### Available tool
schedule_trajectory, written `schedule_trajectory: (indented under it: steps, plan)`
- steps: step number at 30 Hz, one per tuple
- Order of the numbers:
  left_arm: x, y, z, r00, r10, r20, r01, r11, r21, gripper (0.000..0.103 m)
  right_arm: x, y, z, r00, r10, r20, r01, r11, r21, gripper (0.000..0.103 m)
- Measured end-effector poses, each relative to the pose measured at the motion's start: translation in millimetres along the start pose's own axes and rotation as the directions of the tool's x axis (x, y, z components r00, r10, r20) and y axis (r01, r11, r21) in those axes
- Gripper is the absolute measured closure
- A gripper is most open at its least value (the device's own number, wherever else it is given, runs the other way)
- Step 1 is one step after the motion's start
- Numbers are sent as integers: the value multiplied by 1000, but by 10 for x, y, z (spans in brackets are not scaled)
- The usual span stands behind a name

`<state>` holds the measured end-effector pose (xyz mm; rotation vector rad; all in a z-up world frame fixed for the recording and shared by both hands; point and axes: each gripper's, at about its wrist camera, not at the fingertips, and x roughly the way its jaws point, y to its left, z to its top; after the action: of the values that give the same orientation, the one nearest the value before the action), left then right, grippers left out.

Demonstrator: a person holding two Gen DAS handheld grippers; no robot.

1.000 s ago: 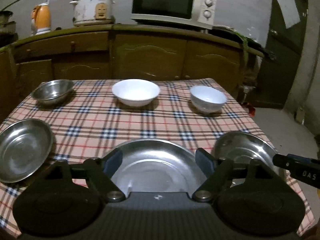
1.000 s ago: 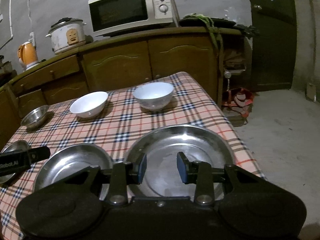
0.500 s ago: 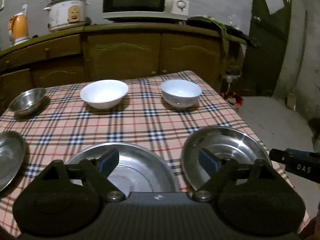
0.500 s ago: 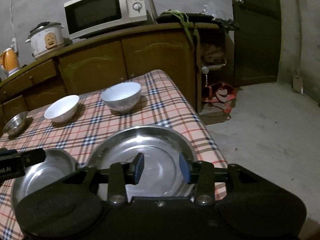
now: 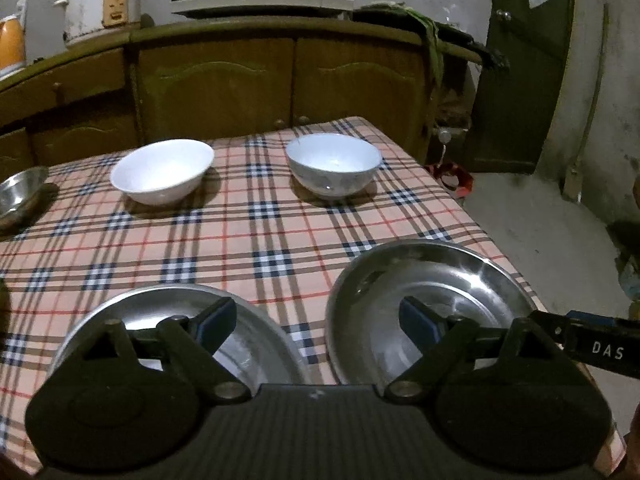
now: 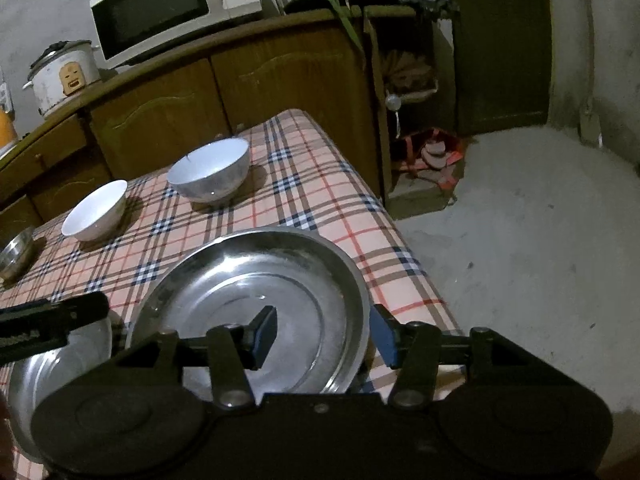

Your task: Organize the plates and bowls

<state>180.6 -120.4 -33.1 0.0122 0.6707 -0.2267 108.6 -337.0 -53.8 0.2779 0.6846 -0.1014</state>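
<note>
Steel plate (image 6: 256, 292) at the table's (image 6: 320, 184) five-o'clock corner has its right rim between the right gripper (image 6: 324, 336)'s opening, unclenched jaws, so seat them deeper before squeezing, while the left gripper (image 5: 316, 320) hangs released and empty above two plates.

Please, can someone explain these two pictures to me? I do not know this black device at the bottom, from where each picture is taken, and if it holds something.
A person holds a two-finger gripper in each hand, each with its own camera. The left gripper stands open, holding nothing. The right gripper is opening, its fingers either side of the rim of the right steel plate without pressing it.

On the checked tablecloth lie that plate, a second steel plate beside it, two white bowls and a small steel bowl at the left edge.
</note>
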Motion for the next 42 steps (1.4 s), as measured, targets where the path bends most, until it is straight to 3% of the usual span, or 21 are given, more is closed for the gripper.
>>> schedule_trajectory:
  steps: [16, 20, 21, 23, 24, 27, 33, 42]
  plan:
    - [551, -137, 45, 995, -7, -98, 12, 999, 46, 15, 311, -78, 24, 995, -13, -99, 18, 998, 53, 38]
    - [647, -172, 40, 988, -53, -146, 61, 997, 52, 31, 368, -67, 14, 992, -23, -121, 30, 998, 53, 39]
    - [668, -190, 31, 984, -73, -160, 83, 995, 57, 44, 377, -68, 8, 992, -16, -127, 24, 998, 60, 45]
    - [675, -227, 11, 985, -58, -160, 71, 994, 77, 48, 375, -70, 1, 992, -24, -123, 32, 998, 63, 52]
    - [676, -230, 0, 987, -49, -156, 62, 995, 82, 54, 367, -70, -1, 992, -36, -119, 43, 997, 58, 59]
    - [674, -180, 16, 985, -44, -166, 54, 997, 61, 72, 326, -96, 1, 994, -60, -94, 66, 996, 64, 64]
    - [546, -193, 65, 989, -53, -138, 61, 997, 56, 83, 175, -181, 27, 998, -67, -18, 68, 992, 107, 70]
    - [181, -258, 199, 997, -70, -45, 73, 996, 56, 84, -105, -262, 19, 998, -33, 62, 23, 988, 154, 70]
